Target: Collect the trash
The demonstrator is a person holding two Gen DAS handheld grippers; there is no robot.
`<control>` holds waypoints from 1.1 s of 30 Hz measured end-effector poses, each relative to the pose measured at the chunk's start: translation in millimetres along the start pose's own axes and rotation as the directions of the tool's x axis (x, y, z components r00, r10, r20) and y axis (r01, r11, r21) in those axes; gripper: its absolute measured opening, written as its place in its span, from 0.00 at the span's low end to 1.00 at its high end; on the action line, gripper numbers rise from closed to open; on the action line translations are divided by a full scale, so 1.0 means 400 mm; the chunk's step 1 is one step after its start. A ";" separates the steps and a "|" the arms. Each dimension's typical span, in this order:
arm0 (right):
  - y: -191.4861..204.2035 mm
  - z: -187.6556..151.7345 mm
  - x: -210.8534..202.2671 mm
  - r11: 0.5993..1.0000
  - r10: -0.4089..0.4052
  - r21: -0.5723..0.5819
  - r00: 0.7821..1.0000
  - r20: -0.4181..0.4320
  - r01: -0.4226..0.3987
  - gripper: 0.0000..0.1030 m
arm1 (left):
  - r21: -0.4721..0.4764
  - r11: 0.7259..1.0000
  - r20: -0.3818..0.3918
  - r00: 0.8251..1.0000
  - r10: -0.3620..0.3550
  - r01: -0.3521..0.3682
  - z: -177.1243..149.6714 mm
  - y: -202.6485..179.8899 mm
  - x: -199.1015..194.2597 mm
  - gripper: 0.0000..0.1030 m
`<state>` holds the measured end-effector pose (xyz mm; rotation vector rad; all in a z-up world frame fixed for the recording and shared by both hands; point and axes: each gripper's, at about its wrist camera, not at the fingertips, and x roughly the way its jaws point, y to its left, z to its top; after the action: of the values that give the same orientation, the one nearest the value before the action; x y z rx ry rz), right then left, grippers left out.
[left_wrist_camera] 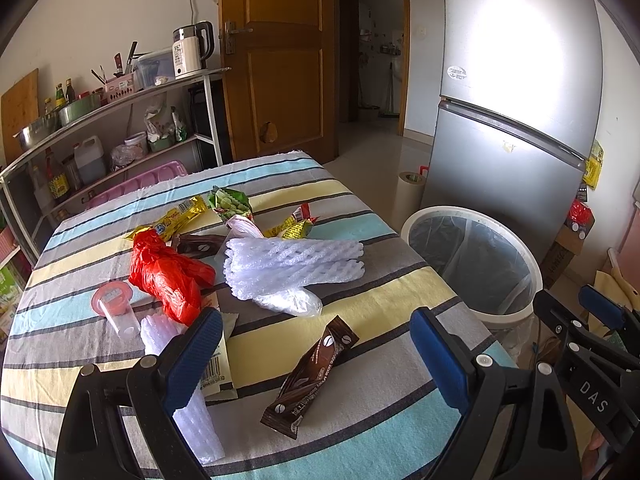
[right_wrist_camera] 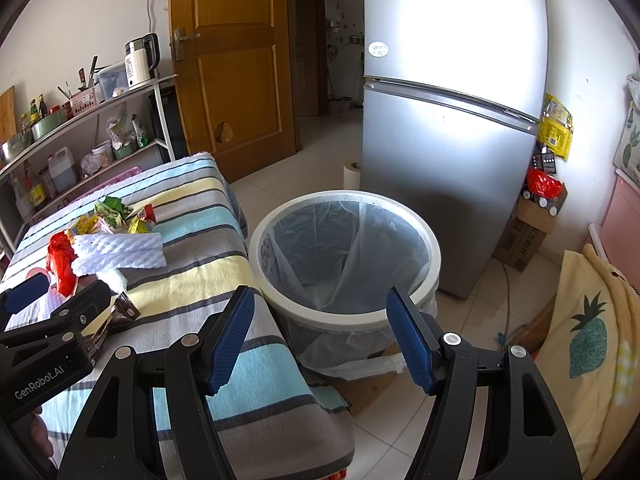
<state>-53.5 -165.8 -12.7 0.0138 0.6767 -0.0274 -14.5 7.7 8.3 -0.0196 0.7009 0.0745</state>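
Trash lies scattered on the striped tablecloth (left_wrist_camera: pixel 360 420): a brown coffee sachet (left_wrist_camera: pixel 310 376), a red plastic bag (left_wrist_camera: pixel 170 276), white foam netting (left_wrist_camera: pixel 292 264), a pink jelly cup (left_wrist_camera: pixel 112 300), and yellow and green wrappers (left_wrist_camera: pixel 230 202) farther back. My left gripper (left_wrist_camera: pixel 316 358) hangs open just above the brown sachet, holding nothing. A white bin (right_wrist_camera: pixel 344 256) lined with a clear bag stands on the floor beside the table. My right gripper (right_wrist_camera: pixel 320 336) is open over the bin's near rim, with nothing between its fingers.
A silver fridge (right_wrist_camera: pixel 452 120) rises behind the bin, with a paper roll (right_wrist_camera: pixel 352 174) at its foot. A metal shelf (left_wrist_camera: pixel 120 120) with a kettle, bowls and bottles stands to the left. A wooden door (left_wrist_camera: pixel 280 60) is at the back. A pineapple-print cloth (right_wrist_camera: pixel 588 332) hangs at right.
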 end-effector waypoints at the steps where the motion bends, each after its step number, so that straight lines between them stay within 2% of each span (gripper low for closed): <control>1: 0.000 0.000 0.000 1.000 0.000 0.000 1.000 -0.001 0.000 0.67 | 0.000 1.000 -0.001 1.000 0.000 0.000 0.001 0.000 0.000 0.93; 15: 0.008 0.001 0.004 1.000 0.013 -0.002 1.000 -0.006 -0.013 0.67 | -0.009 1.000 0.007 1.000 0.001 -0.001 0.000 0.016 -0.011 0.93; 21: 0.034 0.001 0.011 0.992 0.122 -0.014 0.993 -0.005 -0.122 0.67 | -0.014 1.000 -0.003 1.000 0.018 -0.019 -0.023 0.087 -0.044 0.93; 24: 0.064 -0.002 0.020 0.982 0.186 -0.032 0.982 -0.018 -0.186 0.67 | -0.030 0.998 -0.008 0.998 0.057 -0.058 -0.042 0.139 -0.067 0.93; 27: 0.103 -0.007 0.028 0.963 0.262 -0.061 0.964 -0.036 -0.263 0.67 | -0.078 0.995 -0.016 0.998 0.066 -0.067 -0.057 0.201 -0.087 0.93; 33: 0.180 -0.019 0.052 0.936 0.326 -0.111 0.941 -0.090 -0.335 0.67 | -0.137 0.986 -0.061 0.995 0.084 -0.092 -0.110 0.295 -0.099 0.93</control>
<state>-40.0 -94.2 -31.5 0.0086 0.7386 0.3415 -81.9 120.9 1.3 -0.1257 0.7510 0.2088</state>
